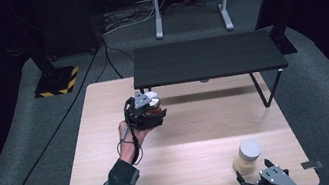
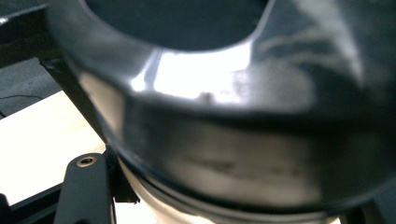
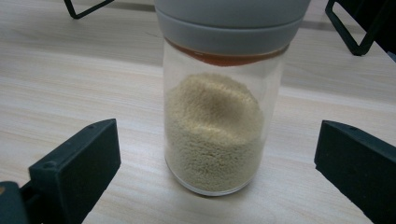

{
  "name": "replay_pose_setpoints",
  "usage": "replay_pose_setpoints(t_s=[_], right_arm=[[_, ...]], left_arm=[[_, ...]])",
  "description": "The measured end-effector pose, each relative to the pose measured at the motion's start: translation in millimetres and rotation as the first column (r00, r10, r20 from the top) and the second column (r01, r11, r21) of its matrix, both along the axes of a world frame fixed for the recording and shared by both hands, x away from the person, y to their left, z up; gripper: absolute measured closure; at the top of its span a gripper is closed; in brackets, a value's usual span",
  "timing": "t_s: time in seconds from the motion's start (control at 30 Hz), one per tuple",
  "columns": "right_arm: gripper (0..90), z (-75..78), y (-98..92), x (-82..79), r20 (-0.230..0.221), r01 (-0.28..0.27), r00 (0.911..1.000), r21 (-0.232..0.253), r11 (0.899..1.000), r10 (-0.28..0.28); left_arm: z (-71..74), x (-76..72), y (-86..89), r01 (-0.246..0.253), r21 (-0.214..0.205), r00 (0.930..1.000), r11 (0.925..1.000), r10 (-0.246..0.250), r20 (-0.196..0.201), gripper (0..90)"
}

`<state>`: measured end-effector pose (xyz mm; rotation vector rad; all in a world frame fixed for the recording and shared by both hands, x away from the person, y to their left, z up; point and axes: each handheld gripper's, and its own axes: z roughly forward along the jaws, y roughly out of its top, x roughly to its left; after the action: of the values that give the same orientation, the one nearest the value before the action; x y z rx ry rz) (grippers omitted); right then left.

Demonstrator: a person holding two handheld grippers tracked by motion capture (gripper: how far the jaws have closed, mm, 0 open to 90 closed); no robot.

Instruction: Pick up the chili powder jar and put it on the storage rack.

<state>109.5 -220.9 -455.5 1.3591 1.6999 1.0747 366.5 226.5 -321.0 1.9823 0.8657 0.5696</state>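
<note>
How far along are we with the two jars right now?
Done: the left tongs are shut on the first jar, held by the black shelf. In hand: that jar is not yet set down. Left: the grain jar stands on the table between the open right tongs, ungripped.

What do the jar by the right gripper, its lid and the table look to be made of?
Jar: clear glass or hard plastic; the pale grains inside show through, so I can't tell which. Lid: matte grey, likely plastic or silicone, with no shine. Table: light wood or wood-look laminate, with visible grain lines.
</note>
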Motion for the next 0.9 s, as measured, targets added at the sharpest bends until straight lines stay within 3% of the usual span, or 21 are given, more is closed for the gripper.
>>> replay_pose_setpoints(t_s=[0.9], right_arm=[[0.0, 0.9, -1.3, -0.1, -0.002, -0.001, 1.0000, 0.001, 1.000, 0.001]], left_arm=[[20.7, 10.4, 0.6, 0.022, -0.035, 0.9997, 0.9992, -0.022, 0.009, 31.2]])
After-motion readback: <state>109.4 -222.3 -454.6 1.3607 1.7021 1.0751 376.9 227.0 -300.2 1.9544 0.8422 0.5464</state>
